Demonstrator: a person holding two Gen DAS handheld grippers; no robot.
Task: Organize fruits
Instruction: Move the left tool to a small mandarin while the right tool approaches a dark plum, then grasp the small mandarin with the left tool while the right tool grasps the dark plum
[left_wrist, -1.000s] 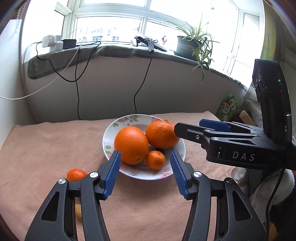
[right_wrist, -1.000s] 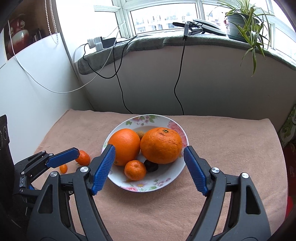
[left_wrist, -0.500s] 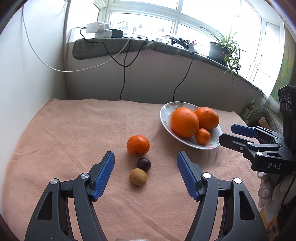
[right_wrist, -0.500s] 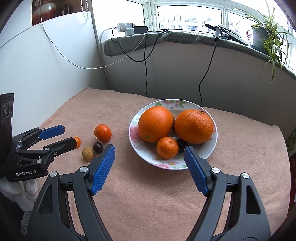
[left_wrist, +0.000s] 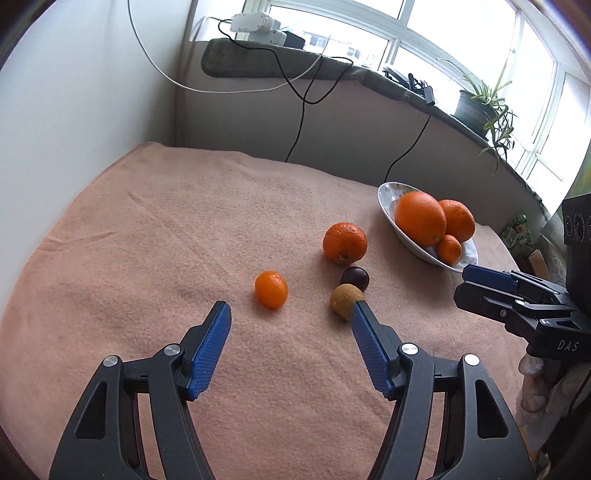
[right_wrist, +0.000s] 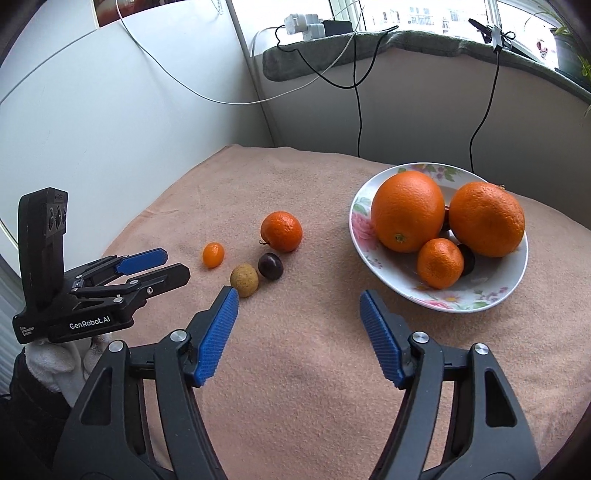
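Left wrist view: the left gripper (left_wrist: 290, 319) is seen with its blue-padded jaws spread wide and nothing held between them, above a peach-coloured cloth (left_wrist: 147, 240). Four loose fruits are laid on the cloth just ahead of it. A small orange kumquat (left_wrist: 271, 289) is placed a little beyond the gap between the jaws. A tan round fruit (left_wrist: 345, 297) is seen at the tip of the right-hand jaw; contact cannot be judged. A dark plum (left_wrist: 354, 277) is touching the tan fruit on its far side, and a mandarin (left_wrist: 344, 243) is set just behind the plum.

Right wrist view: the right gripper (right_wrist: 299, 306) is also spread wide and empty. A floral plate (right_wrist: 491, 291) is found ahead and to its right, loaded with two large oranges (right_wrist: 407, 210) and a small mandarin.
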